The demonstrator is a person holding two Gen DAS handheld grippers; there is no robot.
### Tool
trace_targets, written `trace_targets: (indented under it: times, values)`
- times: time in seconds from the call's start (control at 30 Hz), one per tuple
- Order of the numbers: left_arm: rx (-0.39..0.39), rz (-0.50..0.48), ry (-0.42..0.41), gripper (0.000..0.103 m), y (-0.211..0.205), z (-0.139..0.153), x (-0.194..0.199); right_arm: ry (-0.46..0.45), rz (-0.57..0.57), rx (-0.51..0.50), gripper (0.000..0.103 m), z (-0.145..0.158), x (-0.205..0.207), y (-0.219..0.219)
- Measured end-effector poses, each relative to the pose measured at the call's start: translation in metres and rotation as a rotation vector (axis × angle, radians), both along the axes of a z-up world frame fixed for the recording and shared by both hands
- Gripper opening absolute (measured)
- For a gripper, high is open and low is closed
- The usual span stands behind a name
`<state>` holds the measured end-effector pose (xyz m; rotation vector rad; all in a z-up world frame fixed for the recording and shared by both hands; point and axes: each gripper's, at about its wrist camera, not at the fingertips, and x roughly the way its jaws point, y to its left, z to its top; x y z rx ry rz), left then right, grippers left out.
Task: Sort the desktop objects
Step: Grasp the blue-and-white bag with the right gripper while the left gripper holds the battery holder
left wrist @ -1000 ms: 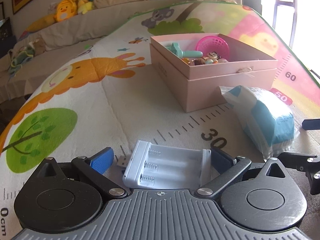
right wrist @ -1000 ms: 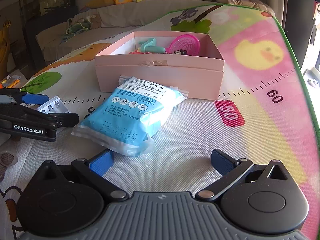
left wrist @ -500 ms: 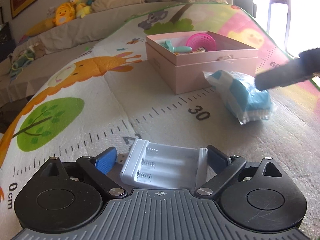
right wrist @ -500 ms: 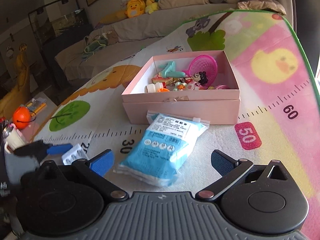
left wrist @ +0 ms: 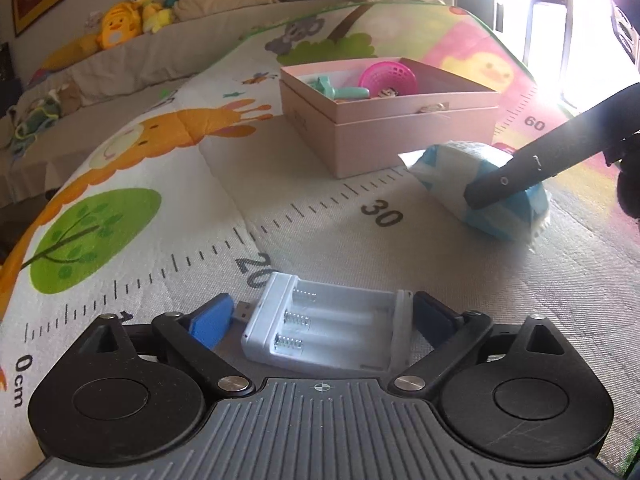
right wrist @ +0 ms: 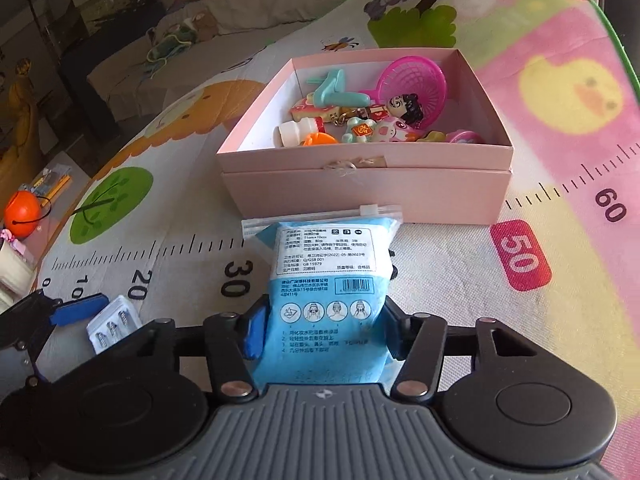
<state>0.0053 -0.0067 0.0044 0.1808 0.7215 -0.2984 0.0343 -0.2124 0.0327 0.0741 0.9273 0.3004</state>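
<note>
A white battery charger (left wrist: 326, 326) lies on the play mat between the fingers of my left gripper (left wrist: 320, 316); the jaws are wide and the left pad stands clear of it, so the gripper is open. The charger also shows in the right wrist view (right wrist: 114, 324). My right gripper (right wrist: 322, 330) is shut on a blue packet of face wipes (right wrist: 328, 292), its pads pressing both sides. In the left wrist view the packet (left wrist: 472, 196) lies right of the box, with a right gripper finger (left wrist: 532, 160) across it. The pink open box (right wrist: 364, 184) holds several small toys.
The box (left wrist: 380, 136) stands on a printed play mat (left wrist: 160, 160) with a ruler scale. A sofa with plush toys (left wrist: 116, 28) runs along the back. An orange ball (right wrist: 22, 214) and clutter lie off the mat's left edge.
My right gripper has moved down onto the blue packet and shut on it. My left gripper has drawn back a little, with the charger still between its open fingers.
</note>
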Motion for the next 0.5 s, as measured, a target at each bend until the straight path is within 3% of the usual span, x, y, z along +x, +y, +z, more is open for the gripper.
trace_targets:
  times: [0.1,0.17,0.37,0.5]
  values:
    - [0.015,-0.027,-0.024,0.097,-0.007,0.013,-0.005,0.004,0.028,0.012,0.053,0.016,-0.018,-0.013]
    - [0.003,-0.055,-0.078,0.097,-0.011,0.037,-0.007,-0.036,0.043,0.033,0.053,0.040,-0.031,-0.023]
    - [0.039,-0.081,-0.371,0.098,-0.043,0.129,0.021,-0.424,0.016,0.028,0.053,0.154,-0.050,-0.045]
    - [-0.029,-0.062,-0.378,0.098,-0.066,0.148,0.074,-0.512,-0.041,0.049,0.053,0.191,-0.026,-0.052]
